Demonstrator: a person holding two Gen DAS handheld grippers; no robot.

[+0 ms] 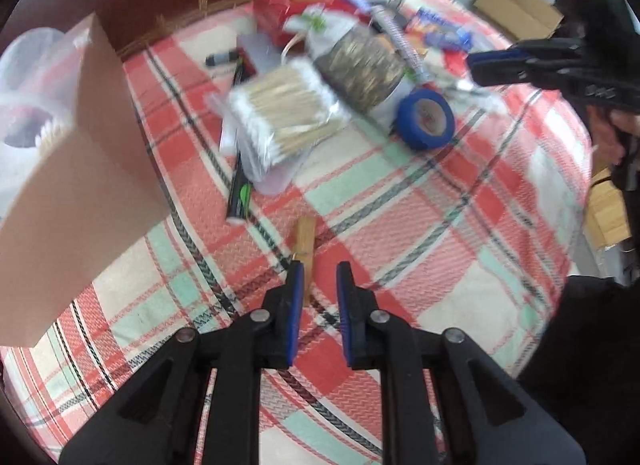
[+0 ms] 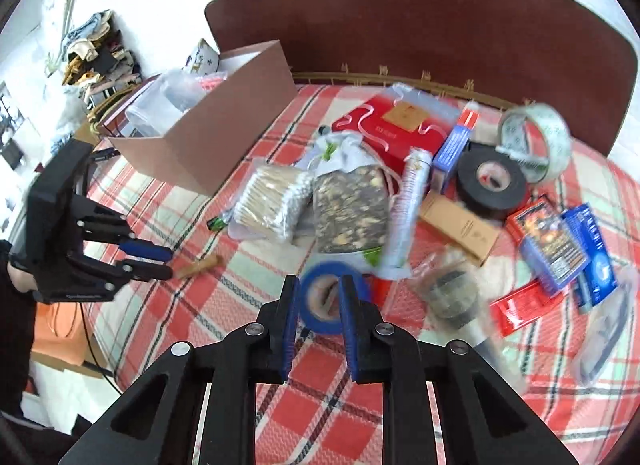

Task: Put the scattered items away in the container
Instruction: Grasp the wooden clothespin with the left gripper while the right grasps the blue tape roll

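Both grippers released: left gripper (image 1: 318, 271) near wooden clothespin (image 1: 303, 241), right gripper (image 2: 319, 285) by blue tape (image 2: 326, 297)

The left gripper (image 1: 318, 269) hangs low over the near part of the plaid-covered counter (image 1: 420, 225), its jaws parted with a clear gap between the blue pads (image 1: 297, 285), nothing between them. Seen from the right wrist view, it (image 2: 166, 263) reaches in from the counter's left edge, fingers level and pointing toward the middle.

The right gripper (image 2: 319, 289) is held above the counter's near middle, tilted downward, jaws likewise apart and empty. From the left wrist view it (image 1: 474, 69) comes in from the right edge, with part of the holding hand (image 1: 618, 133) showing behind it.
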